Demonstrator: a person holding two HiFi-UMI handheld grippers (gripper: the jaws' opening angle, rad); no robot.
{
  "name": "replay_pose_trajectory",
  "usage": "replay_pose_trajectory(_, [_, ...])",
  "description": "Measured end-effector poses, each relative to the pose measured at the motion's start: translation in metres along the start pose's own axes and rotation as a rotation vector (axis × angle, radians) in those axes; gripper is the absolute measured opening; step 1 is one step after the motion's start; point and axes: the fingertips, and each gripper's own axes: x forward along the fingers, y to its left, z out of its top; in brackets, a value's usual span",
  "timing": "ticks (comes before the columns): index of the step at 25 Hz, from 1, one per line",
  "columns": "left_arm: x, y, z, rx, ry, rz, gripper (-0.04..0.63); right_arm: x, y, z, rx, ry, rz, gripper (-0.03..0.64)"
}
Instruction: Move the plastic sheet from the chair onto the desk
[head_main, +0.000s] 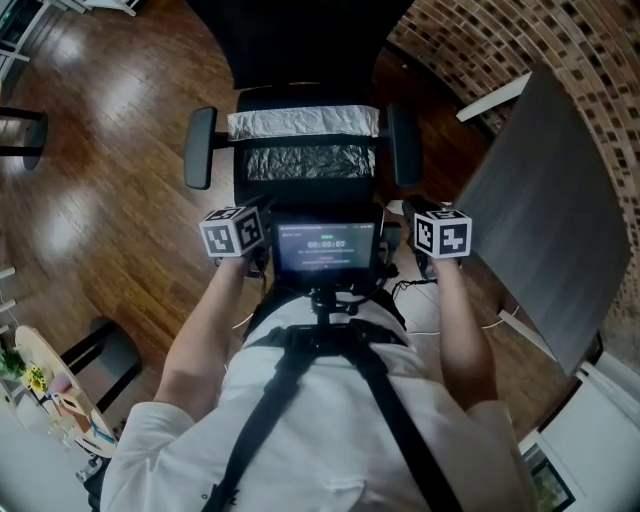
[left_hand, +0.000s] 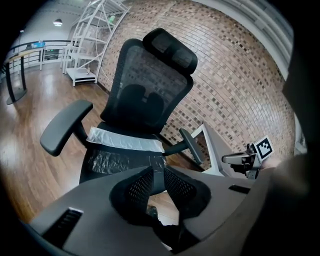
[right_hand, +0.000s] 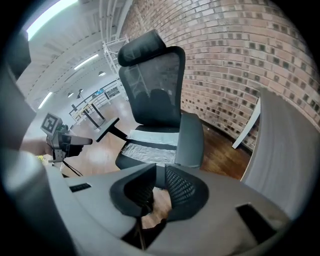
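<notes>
A clear plastic sheet (head_main: 310, 160) with a white folded strip along its far edge lies flat on the seat of a black mesh office chair (head_main: 199, 147). The same sheet (left_hand: 122, 160) shows in the left gripper view, and the sheet (right_hand: 147, 150) also shows in the right gripper view. My left gripper (head_main: 260, 212) and right gripper (head_main: 408, 212) hover short of the seat's front edge, apart from the sheet. The left gripper (left_hand: 159, 172) is open with a narrow gap and nothing in it. So is the right gripper (right_hand: 160, 172). The grey desk (head_main: 550, 210) stands at the right.
The chair's armrests (head_main: 404, 145) flank the seat. A brick wall (head_main: 500, 40) runs behind the desk and wooden floor (head_main: 110, 120) spreads to the left. A small screen (head_main: 322, 248) sits on the person's chest rig. A side table (head_main: 45, 385) with flowers is at the lower left.
</notes>
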Motion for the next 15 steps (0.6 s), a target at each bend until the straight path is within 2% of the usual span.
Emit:
replay_pose_trajectory(7, [0.015,0.006,0.008,0.038,0.038,0.003,0.065,0.018,0.025,0.007,-0.02,0.013,0.014,0.06])
replay_pose_trajectory(15, [0.033,0.04,0.027,0.052,0.061,-0.007,0.064,0.055,0.052,0.021,-0.03,0.055,-0.008,0.06])
